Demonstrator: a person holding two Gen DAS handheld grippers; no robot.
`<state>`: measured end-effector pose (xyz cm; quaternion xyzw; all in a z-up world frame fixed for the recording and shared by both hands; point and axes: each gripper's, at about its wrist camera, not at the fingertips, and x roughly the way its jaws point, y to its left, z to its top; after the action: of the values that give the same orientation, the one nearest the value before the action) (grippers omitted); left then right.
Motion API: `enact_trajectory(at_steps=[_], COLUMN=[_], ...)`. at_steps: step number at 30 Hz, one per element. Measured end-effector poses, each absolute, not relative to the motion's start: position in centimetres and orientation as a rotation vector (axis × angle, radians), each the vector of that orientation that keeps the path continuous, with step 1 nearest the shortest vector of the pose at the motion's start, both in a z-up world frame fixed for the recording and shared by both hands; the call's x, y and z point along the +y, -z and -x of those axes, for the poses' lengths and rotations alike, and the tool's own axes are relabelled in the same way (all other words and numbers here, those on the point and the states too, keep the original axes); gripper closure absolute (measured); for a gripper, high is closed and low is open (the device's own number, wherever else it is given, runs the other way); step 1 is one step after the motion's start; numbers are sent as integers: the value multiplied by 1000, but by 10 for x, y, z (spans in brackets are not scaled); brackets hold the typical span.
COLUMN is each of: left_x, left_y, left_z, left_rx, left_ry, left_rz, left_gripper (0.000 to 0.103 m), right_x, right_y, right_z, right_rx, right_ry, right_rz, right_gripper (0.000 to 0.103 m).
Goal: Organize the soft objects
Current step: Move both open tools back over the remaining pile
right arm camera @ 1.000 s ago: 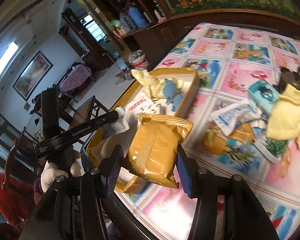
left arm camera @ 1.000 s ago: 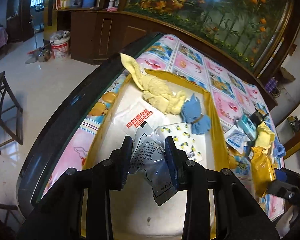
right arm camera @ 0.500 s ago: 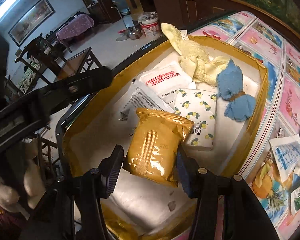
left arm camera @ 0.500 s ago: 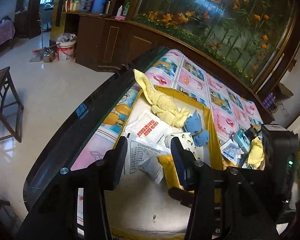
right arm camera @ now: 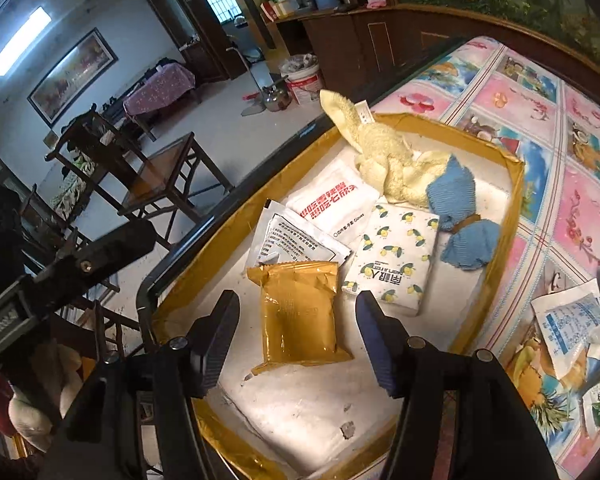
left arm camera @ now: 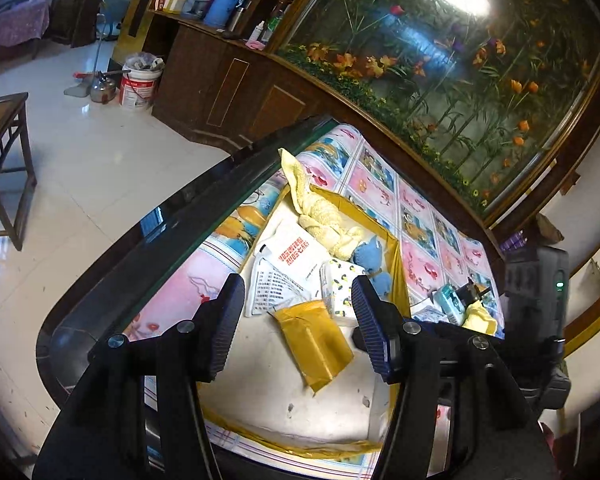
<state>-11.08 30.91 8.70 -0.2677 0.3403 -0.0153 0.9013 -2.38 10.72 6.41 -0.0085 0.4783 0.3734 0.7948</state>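
Already boxed: yellow pouch [right arm camera: 300, 312] and five others; packets [right arm camera: 572, 328] right on tabletop [right arm camera: 540, 100] remain; both grippers' fingers [right arm camera: 216, 332] are held parted, empty.

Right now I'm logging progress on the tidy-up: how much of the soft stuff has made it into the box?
Done: the yellow-edged tray holds a yellow towel, blue cloth, lemon-print tissue pack, two white sachets and the mustard foil pouch. In hand: nothing; the right gripper has just opened around that pouch, and the left gripper is open and empty. Left: white sachets and a teal pack on the tablecloth.
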Motion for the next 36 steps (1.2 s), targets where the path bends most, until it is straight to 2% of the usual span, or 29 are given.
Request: enact_trajectory(at_steps=[6, 11, 16, 24, 25, 27, 32, 36], left_x=[290, 256, 212, 176, 176, 180, 198, 201], left_y=[-98, -105, -99, -104, -104, -104, -99, -92], left_z=[122, 125, 119, 127, 128, 130, 129, 124], left_rx=[700, 700, 754, 767, 764, 760, 767, 779], left_ry=[76, 167, 283, 358, 352, 334, 301, 304], left_rz=[534, 490, 434, 337, 330, 324, 331, 331], left_gripper=[47, 47, 47, 47, 47, 47, 47, 47], right_x=[47, -56, -129, -76, -60, -39, -8, -9], right_y=[-82, -98, -94, -77, -71, -60, -20, -8], right_z=[31, 32, 34, -1, -13, -30, -60, -35], right_rx=[959, 869, 871, 933, 951, 964, 1066, 1143], right_ry=[-744, -534, -352, -425, -419, -401, -339, -454], right_rz=[-72, -195, -248, -134, -100, -42, 69, 88], right_gripper=[43, 43, 42, 43, 45, 73, 76, 76])
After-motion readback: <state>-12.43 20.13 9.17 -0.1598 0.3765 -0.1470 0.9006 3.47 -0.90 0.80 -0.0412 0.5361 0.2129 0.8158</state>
